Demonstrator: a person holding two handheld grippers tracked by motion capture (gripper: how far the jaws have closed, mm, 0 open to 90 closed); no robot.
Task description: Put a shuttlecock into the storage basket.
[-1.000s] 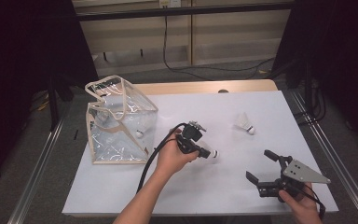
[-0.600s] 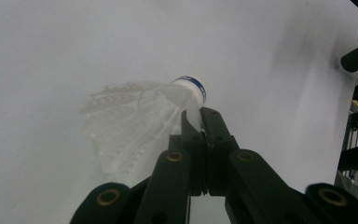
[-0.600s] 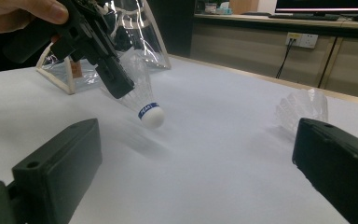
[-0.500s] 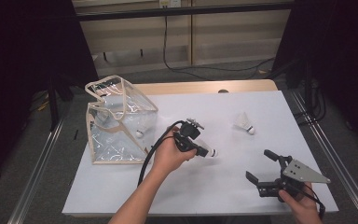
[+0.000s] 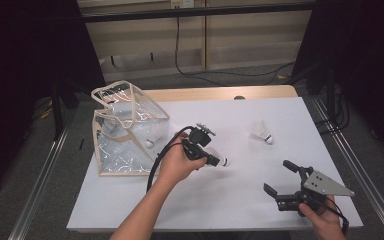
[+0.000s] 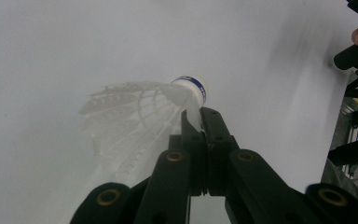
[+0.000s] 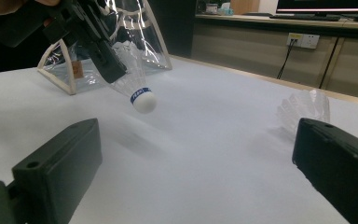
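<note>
White table point(image 5: 230, 200) — clear bag point(image 5: 125, 132) holds shuttlecocks; left gripper point(image 5: 215, 160) pinches shuttlecock point(image 5: 222, 161), right gripper point(image 5: 280, 182) gapes.

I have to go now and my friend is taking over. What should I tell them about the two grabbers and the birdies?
Left hand-held gripper: shut on a shuttlecock, pinching the edge of its feather skirt, held just above the table, cork tip pointing away from the hand.
Right hand-held gripper: open, nothing between the jaws, low over the table's near right corner.
Second shuttlecock: lying loose on the table, far right.
Clear bag: at the table's left, with at least one shuttlecock inside.
Done: one picked up.
Left, probably: put the held one into the bag, then fetch the loose one.
</note>
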